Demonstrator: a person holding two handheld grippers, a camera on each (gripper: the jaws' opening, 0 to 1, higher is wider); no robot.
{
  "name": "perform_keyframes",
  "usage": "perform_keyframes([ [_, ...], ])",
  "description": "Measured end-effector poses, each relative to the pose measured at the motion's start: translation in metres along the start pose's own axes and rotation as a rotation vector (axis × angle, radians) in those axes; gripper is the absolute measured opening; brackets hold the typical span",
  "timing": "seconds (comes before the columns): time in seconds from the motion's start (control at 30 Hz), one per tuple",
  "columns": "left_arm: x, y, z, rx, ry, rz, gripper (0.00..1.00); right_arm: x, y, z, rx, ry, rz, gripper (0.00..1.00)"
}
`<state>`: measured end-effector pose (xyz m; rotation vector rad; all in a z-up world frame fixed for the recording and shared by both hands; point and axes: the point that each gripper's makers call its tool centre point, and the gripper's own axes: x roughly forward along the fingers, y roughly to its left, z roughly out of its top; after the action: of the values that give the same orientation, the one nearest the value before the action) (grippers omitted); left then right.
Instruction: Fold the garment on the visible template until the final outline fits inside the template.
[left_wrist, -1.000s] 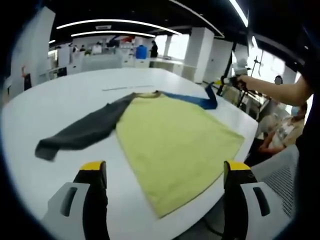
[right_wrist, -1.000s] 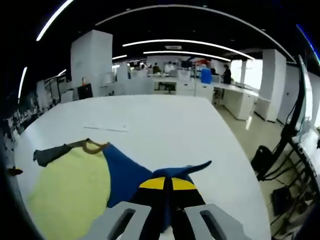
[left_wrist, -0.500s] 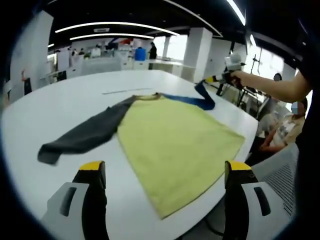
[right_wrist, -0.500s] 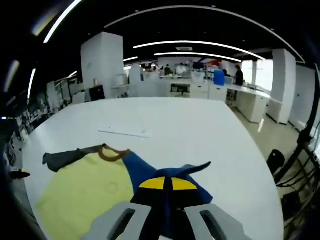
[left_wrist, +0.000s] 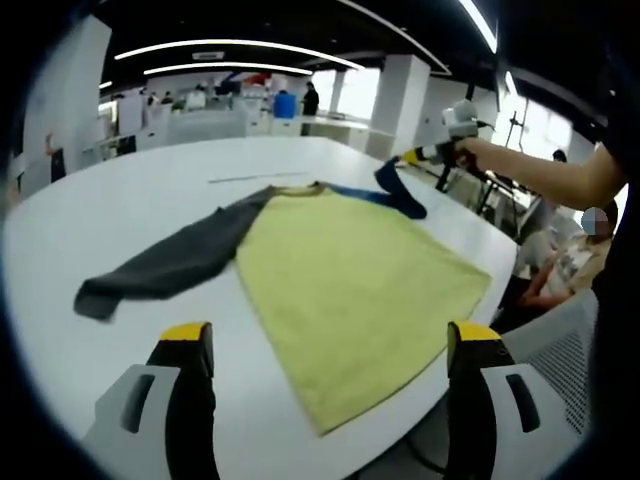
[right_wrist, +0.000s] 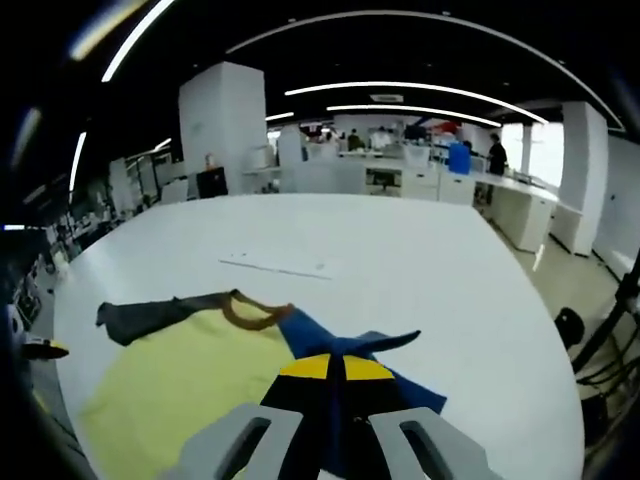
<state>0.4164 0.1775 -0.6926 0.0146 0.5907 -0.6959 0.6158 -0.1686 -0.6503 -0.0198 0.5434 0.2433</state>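
Right gripper (right_wrist: 335, 368) is clamped on the blue sleeve (right_wrist: 345, 345), lifted off the white table (right_wrist: 400, 260) – the yellow shirt body (left_wrist: 350, 290) lies to its left, so the fold goes inward. Left gripper (left_wrist: 330, 345) gapes, holding 0, nearer the grey sleeve (left_wrist: 170, 262).

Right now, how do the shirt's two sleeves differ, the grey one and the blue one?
Colour: the grey sleeve is dark charcoal, the blue sleeve bright blue. Pose: the grey sleeve lies flat and stretched out on the white table, while the blue sleeve's end is lifted off it. State: the grey sleeve is untouched; the blue sleeve is pinched in the right gripper. Both join the same yellow-green shirt body.
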Motion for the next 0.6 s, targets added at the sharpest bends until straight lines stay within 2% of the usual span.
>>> perform_keyframes([
  [0.27,-0.001,0.002,-0.002,-0.009,-0.001,0.005,0.94,0.014,0.031,0.007,0.011,-0.010,0.056,0.00],
  [0.6,0.000,0.003,-0.002,-0.011,-0.001,0.004,0.94,0.030,0.068,0.010,-0.015,-0.002,0.110,0.00],
])
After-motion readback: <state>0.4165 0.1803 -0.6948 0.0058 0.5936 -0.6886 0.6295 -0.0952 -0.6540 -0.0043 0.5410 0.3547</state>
